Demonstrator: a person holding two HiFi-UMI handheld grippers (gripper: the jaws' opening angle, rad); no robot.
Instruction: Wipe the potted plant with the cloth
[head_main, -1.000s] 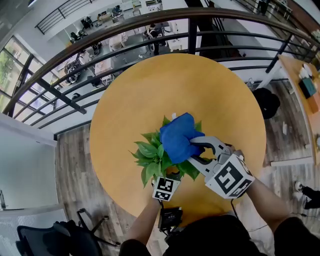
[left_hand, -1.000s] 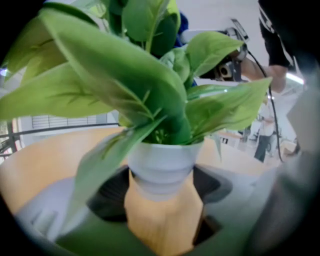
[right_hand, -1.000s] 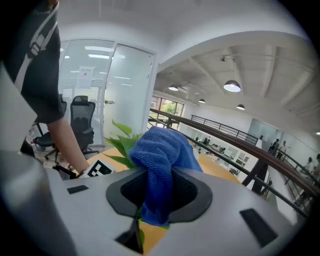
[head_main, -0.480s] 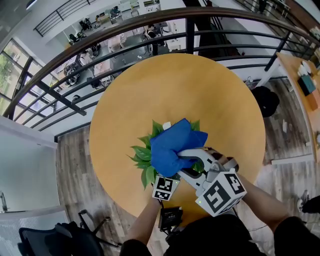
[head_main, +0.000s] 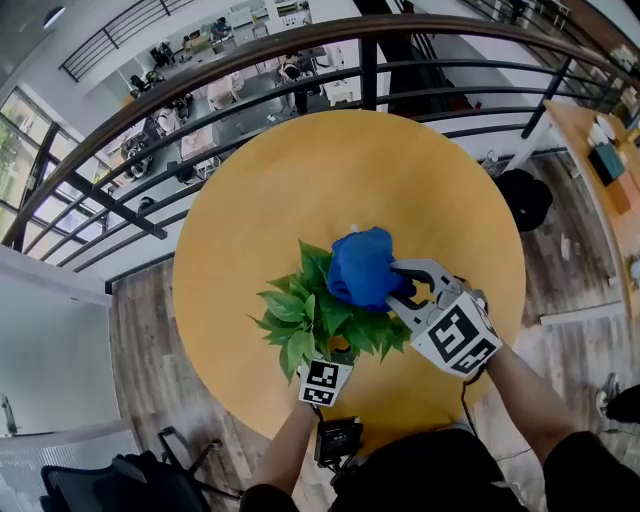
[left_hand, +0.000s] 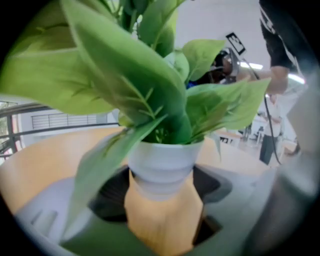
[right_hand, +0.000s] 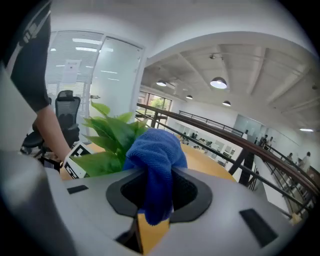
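A leafy green plant (head_main: 305, 315) in a white pot (left_hand: 161, 167) stands on the round wooden table (head_main: 300, 170), near its front edge. My left gripper (left_hand: 161, 189) has its jaws wide on either side of the pot's ribbed wall, pressing on it. Only its marker cube (head_main: 325, 382) shows in the head view, below the leaves. My right gripper (head_main: 402, 287) is shut on a bunched blue cloth (head_main: 360, 265), which rests against the plant's upper right leaves. In the right gripper view the cloth (right_hand: 155, 150) hangs down between the jaws, with the plant (right_hand: 112, 135) just behind it.
A dark metal railing (head_main: 200, 90) curves round the table's far side, with an open lower floor beyond it. A small black device (head_main: 340, 440) hangs at my waist under the table's front edge. A black chair (head_main: 100, 480) stands at the lower left.
The right gripper swept the cloth left across the top of the plant, then back to the plant's right side. More leaves show now. The left gripper and pot have not moved.
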